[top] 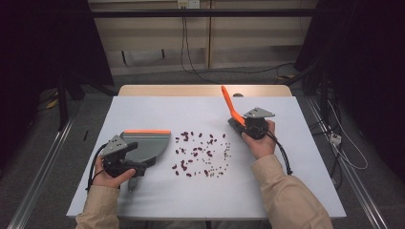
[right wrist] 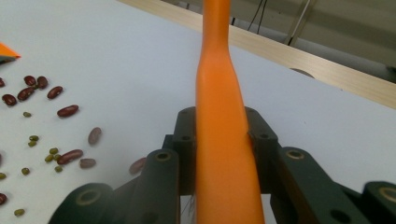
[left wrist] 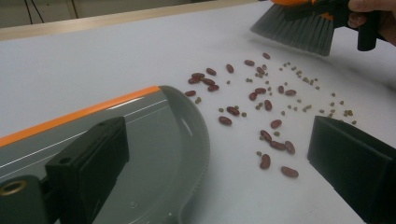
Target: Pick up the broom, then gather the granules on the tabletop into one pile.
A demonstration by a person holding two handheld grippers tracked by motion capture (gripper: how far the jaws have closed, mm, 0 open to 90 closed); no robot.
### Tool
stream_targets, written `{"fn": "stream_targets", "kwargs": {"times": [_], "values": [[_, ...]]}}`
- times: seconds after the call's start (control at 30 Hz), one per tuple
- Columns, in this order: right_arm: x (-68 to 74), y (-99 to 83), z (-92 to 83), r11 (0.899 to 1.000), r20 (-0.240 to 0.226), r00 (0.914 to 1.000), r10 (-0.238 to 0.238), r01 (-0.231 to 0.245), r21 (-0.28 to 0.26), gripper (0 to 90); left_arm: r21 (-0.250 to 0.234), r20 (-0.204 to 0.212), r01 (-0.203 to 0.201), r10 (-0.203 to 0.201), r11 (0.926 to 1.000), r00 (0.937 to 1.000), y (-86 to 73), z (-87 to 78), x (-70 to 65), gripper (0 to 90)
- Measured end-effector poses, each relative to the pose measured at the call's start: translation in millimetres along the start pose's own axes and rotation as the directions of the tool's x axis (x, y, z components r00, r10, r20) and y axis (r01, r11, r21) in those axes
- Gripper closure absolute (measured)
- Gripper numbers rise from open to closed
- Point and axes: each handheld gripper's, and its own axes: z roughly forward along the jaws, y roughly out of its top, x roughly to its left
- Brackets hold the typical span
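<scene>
Sweeping comes next: your right hand-held gripper (top: 237, 125) clamps the orange-handled grey-bristled brush (top: 229, 106) beside the scattered red and green beans (top: 200, 153); your left hand-held gripper (top: 138, 168), jaws apart in its own view, steadies the grey plastic dustpan (top: 145, 143) opposite.

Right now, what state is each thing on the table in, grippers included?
Dustpan: resting on the table, empty, orange lip on its far edge, open side toward the beans.
Brush: orange handle tilted up, bristles down beside the spill.
Kidney beans: scattered loose on the table, none in the dustpan.
Mung beans: scattered among them.
Left gripper: at the dustpan's handle; grip unclear.
Right gripper: shut on the brush handle.
</scene>
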Motion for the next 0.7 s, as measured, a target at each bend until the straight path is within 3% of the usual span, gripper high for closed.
{"fn": "stream_targets", "kwargs": {"times": [0.27, 0.6, 0.7], "values": [[0.9, -1.8, 6.3, 1.000, -0.015, 0.9997, -0.021, 0.021, -0.003, 70.9, -0.003, 0.005, 0.003, -0.003, 1.0000, 1.0000, 0.1, 0.8, -0.5, 5.2], [1.7, -2.9, 10.8, 0.996, 0.034, 0.9958, -0.085, 0.085, -0.005, 70.9, -0.004, 0.002, 0.002, -0.002, 1.0000, 1.0000, -0.6, -0.1, 1.4, 5.2], [4.1, -3.6, 14.2, 0.996, 0.018, 0.9955, -0.093, 0.093, 0.004, 70.9, -0.004, 0.000, 0.007, -0.007, 1.0000, 1.0000, -0.8, 0.0, 1.9, 5.2]]}}
